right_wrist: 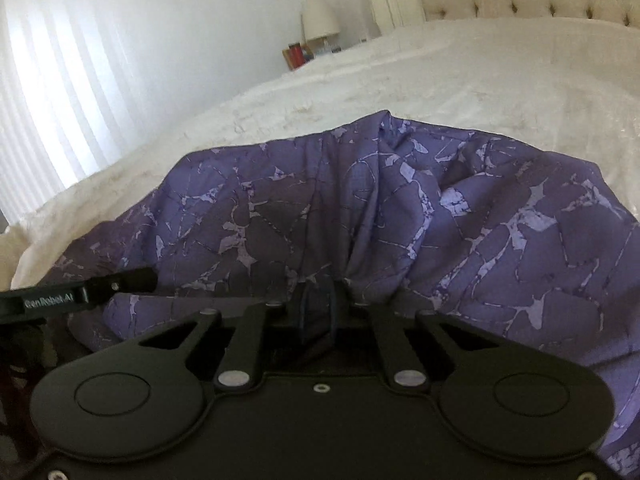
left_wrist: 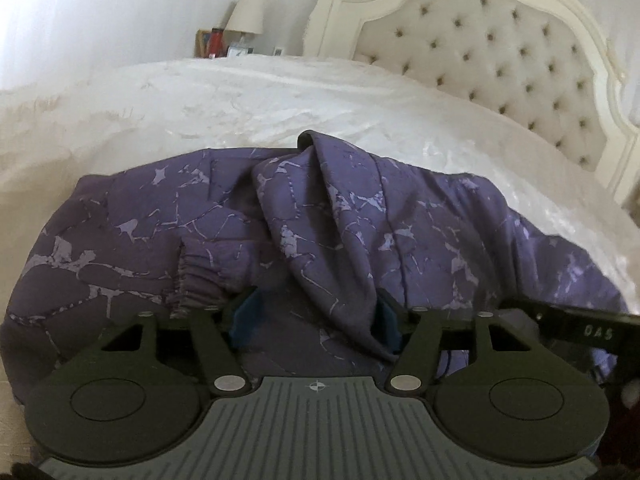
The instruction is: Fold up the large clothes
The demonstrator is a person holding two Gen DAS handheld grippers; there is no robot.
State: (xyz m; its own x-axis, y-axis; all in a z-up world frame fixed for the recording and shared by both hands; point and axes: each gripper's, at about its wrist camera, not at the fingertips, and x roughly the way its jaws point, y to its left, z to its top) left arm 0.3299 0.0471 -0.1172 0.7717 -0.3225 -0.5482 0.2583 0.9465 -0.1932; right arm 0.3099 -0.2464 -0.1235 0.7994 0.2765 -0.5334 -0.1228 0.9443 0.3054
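A large purple garment [left_wrist: 340,220] with a pale marbled print lies crumpled on the white bed; an elastic cuff [left_wrist: 192,280] shows at its left. My left gripper [left_wrist: 316,318] hovers low over it with its blue pads [left_wrist: 244,316] apart. A thick fold of cloth runs between them and drapes over the right pad; the left pad is bare. In the right wrist view the same garment [right_wrist: 400,208] bunches into my right gripper [right_wrist: 318,300], whose fingers are pinched together on a gathered fold. Each gripper's side shows in the other view: the right gripper [left_wrist: 580,328] and the left gripper [right_wrist: 60,296].
The white bed cover [left_wrist: 240,112] stretches away beyond the garment to a tufted cream headboard [left_wrist: 500,52]. A lamp [left_wrist: 246,12] and a red bottle [left_wrist: 216,42] stand on a nightstand past the bed's far side. A bright curtained window [right_wrist: 60,100] fills the left wall.
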